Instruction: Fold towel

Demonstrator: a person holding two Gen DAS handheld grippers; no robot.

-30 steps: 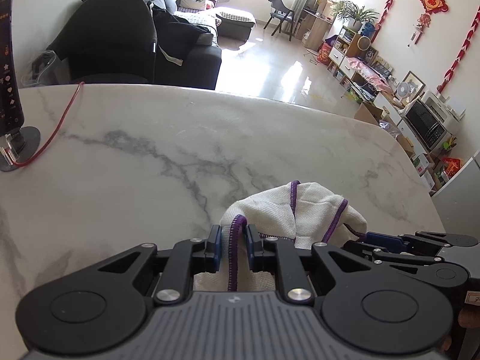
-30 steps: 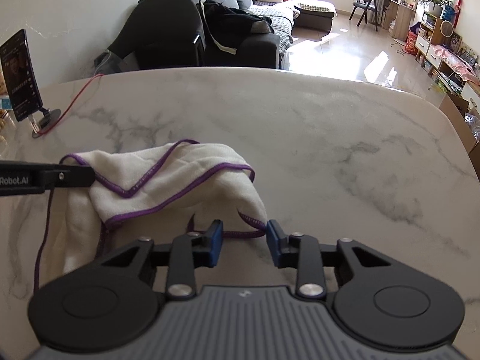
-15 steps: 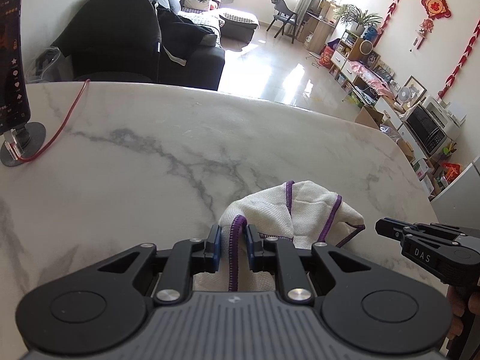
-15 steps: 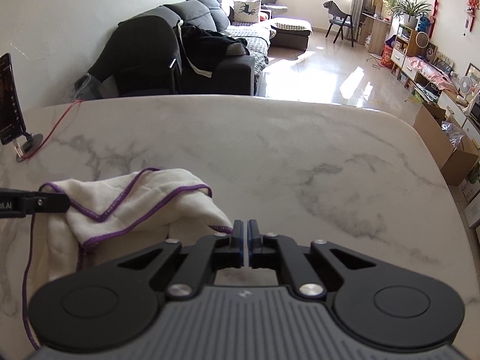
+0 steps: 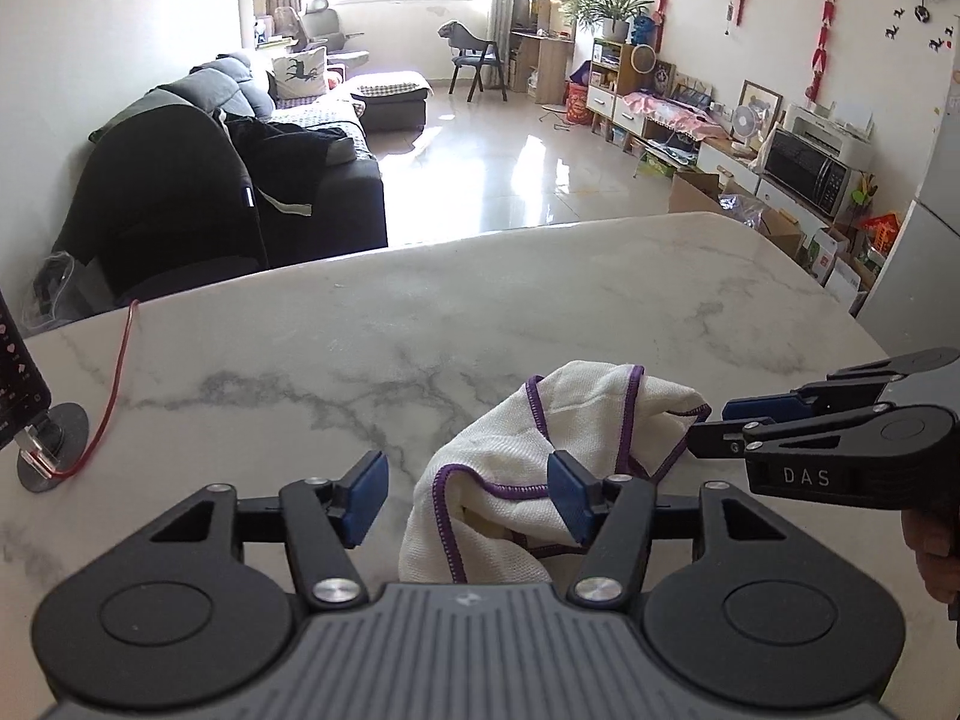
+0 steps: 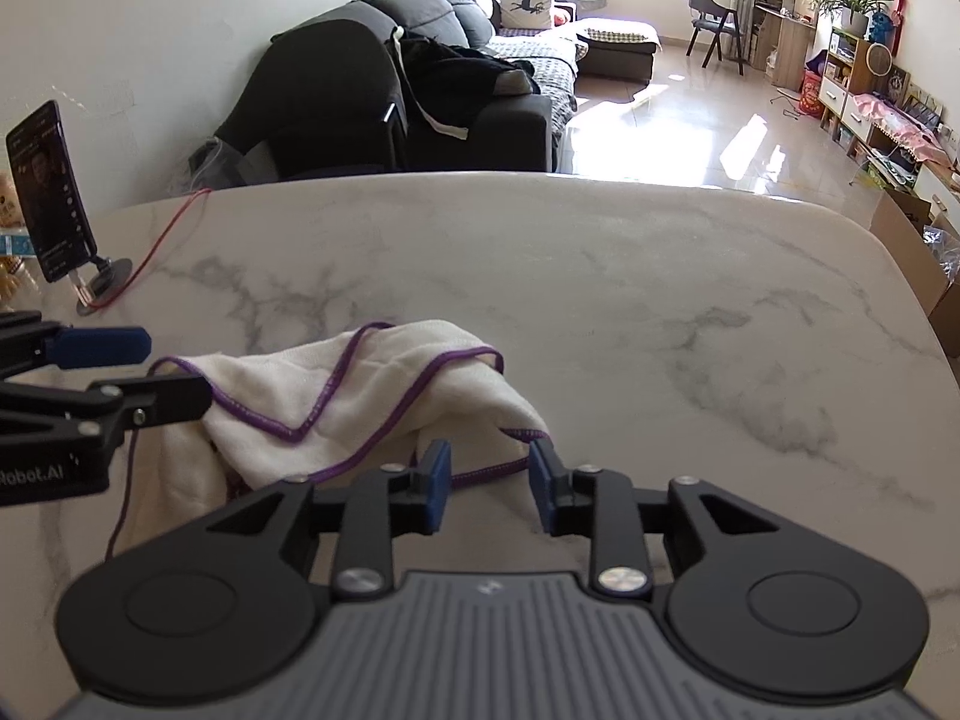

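Observation:
A cream towel (image 5: pixel 558 438) with a purple hem lies crumpled on the marble table (image 5: pixel 540 288). My left gripper (image 5: pixel 467 501) is opening over the towel's near end. A hemmed fold sits between its blue pads (image 5: pixel 366 498) without being pressed. In the right wrist view the towel (image 6: pixel 360 402) spreads to the left, and my right gripper (image 6: pixel 489 492) is opening too, its jaws standing either side of a purple hem strand that neither pad touches. Each gripper shows in the other's view: the right gripper (image 5: pixel 714 426) at the towel's right tip, the left gripper (image 6: pixel 177 372) at its left end.
A phone (image 6: pixel 51 192) on a round stand (image 5: pixel 51 450) stands at the table's left, with a red cable (image 5: pixel 117 372) running off the far edge. A dark sofa (image 5: pixel 240 192) stands beyond the table. Bare marble stretches ahead and to the right of the towel.
The left gripper let go of the purple-hemmed fold, spread wide and rolled. The right gripper shut half a second ago and has parted again. The towel has settled lower on the table.

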